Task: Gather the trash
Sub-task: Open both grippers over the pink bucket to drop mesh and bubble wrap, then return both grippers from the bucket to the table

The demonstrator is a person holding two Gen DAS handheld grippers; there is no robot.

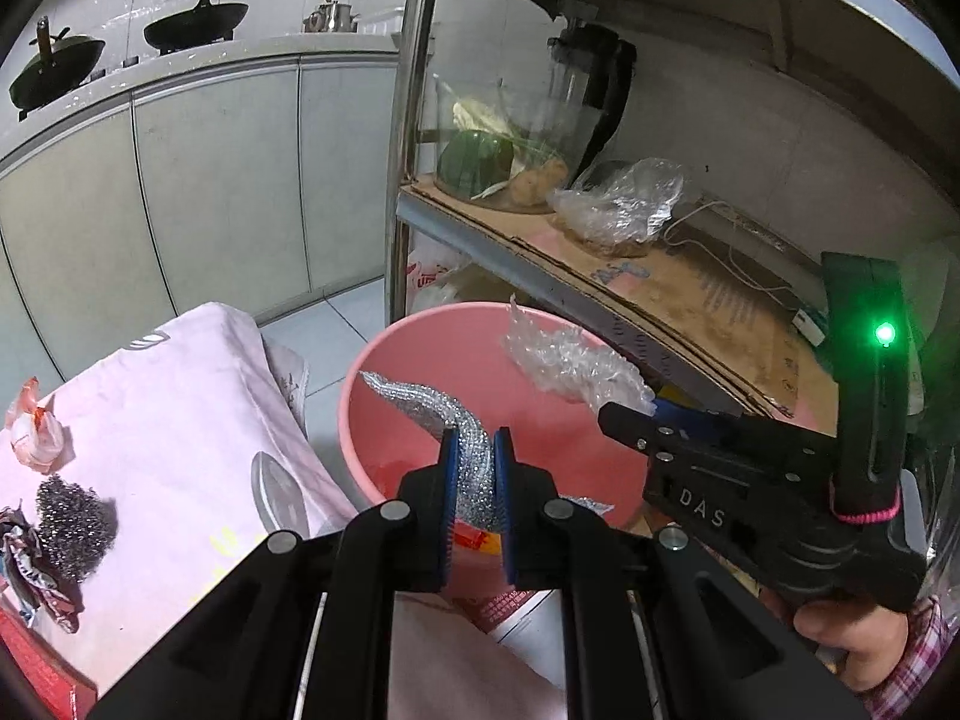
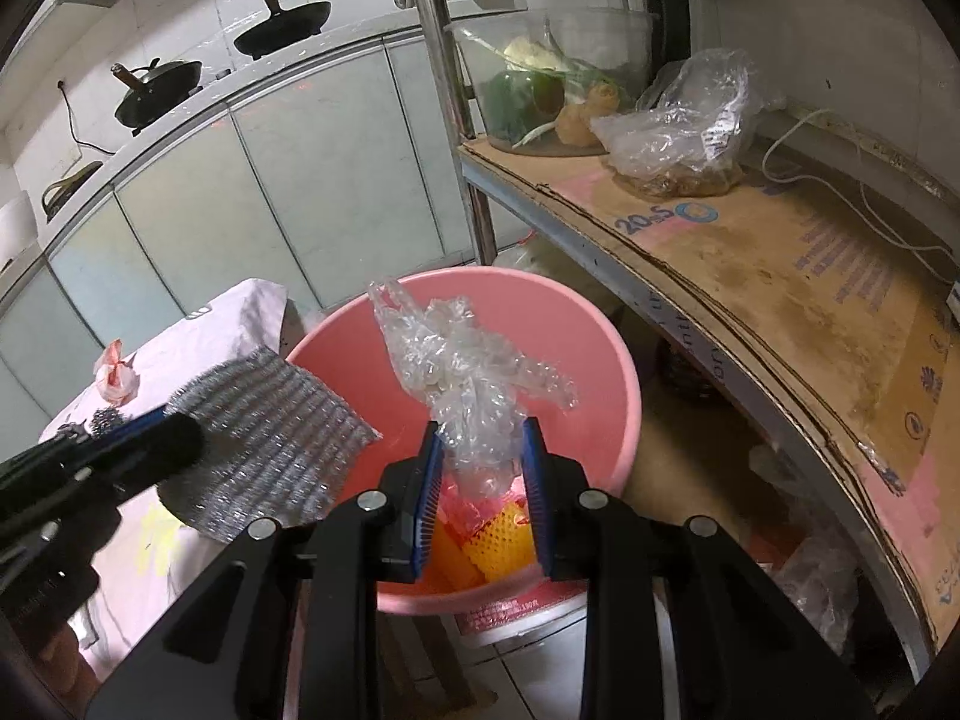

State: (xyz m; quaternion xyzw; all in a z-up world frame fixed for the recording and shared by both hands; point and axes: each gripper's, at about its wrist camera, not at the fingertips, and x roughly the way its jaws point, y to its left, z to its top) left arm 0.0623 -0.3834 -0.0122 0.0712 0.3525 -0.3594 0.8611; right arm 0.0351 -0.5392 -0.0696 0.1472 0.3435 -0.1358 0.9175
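A pink bucket [image 1: 384, 372] [image 2: 606, 348] stands on the floor between a cloth-covered table and a metal shelf. My left gripper [image 1: 477, 450] is shut on a silver mesh scouring cloth [image 1: 420, 402] and holds it over the bucket; the cloth also shows in the right wrist view [image 2: 270, 438]. My right gripper [image 2: 480, 438] is shut on crumpled clear bubble wrap [image 2: 462, 366] above the bucket; it shows in the left wrist view [image 1: 564, 354] too. Orange and red trash [image 2: 492, 540] lies in the bucket's bottom.
The table with a pink cloth [image 1: 168, 396] holds a steel wool ball [image 1: 75, 516], a red-white wrapper [image 1: 33, 432] and a crumpled dark wrapper [image 1: 36, 576]. The shelf [image 2: 780, 276] lined with cardboard carries a plastic bag [image 2: 684, 126] and vegetables. Woks sit on the far counter [image 1: 192, 24].
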